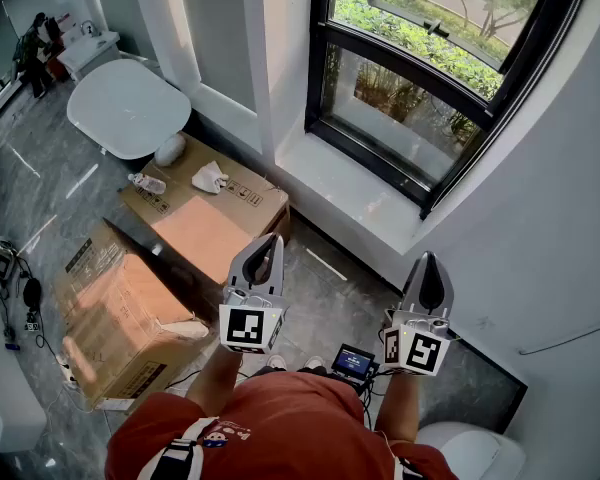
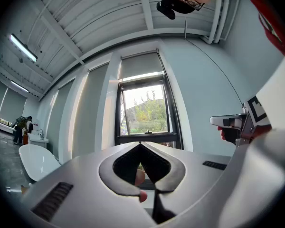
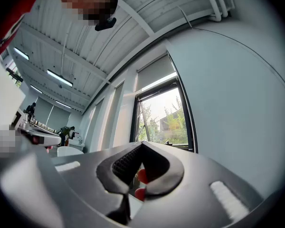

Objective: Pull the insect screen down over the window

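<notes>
- Far left, floor: two cardboard boxes. The nearer box [image 1: 120,313] lies at the left edge of the head view; the farther box [image 1: 205,218] stands just beside it, towards the wall below the window.
- Top of the farther box: a small bottle [image 1: 148,183] lies near its left edge and a crumpled white cloth [image 1: 210,176] near its far edge.
- Left hand-held gripper [image 1: 272,238]: held out in front of the person's red shirt [image 1: 270,428], above the floor beside the farther box. Its own view shows the jaws pressed fully together [image 2: 140,144] with nothing between them, pointing at the window.
- Floor between the two hand-held grippers: a small device with a lit screen [image 1: 353,361], close to the person's feet.
- Window [image 1: 420,78]: black-framed, set in the white wall above a pale sill [image 1: 350,193], with greenery outside.
- Insect screen [image 2: 140,63]: a grey panel that covers only the top of the window opening and leaves the glass below uncovered. It also shows in the right gripper view [image 3: 154,72]. Neither hand-held gripper touches it; both are well apart from it.
- Right hand-held gripper [image 1: 427,258]: held level with the left one, near the grey wall to the right of the window. Its jaws are fully closed [image 3: 142,144] and empty, and they point at the window.
</notes>
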Available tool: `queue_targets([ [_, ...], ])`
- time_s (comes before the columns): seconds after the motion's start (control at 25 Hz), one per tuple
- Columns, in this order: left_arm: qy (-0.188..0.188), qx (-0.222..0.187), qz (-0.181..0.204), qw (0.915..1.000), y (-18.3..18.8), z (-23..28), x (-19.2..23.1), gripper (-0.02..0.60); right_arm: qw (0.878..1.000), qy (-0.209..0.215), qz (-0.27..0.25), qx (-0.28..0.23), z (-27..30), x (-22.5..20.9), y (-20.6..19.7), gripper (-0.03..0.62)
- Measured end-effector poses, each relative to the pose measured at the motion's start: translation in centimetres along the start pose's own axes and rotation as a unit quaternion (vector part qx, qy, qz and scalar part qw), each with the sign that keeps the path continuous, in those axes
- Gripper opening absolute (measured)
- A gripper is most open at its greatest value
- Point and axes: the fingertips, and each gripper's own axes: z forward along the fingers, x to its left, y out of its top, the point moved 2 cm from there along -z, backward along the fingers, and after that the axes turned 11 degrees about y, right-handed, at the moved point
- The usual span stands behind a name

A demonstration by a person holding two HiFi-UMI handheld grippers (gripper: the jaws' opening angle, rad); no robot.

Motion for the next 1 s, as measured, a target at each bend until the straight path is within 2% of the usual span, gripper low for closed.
queue_targets([
  [0.4,0.0,-0.001,0.006,1.0,0.0,-0.1,-1.5,0.005,1.0,0.011,-0.008,0.002,-0.1,-0.7,-0.2,0.009],
  [0.8,-0.006,0.012,0.019,0.9997,0.2,-1.9,-4.7,0.005,0.999,0.029,0.02,-0.003,-2.2,-2.2,-1.0,0.009],
  [1.0,0.007,0.022,0.028,0.9993,-0.2,-2.6,-5.5,0.005,0.999,0.039,0.028,-0.002,-2.6,-2.6,-1.8,0.009],
])
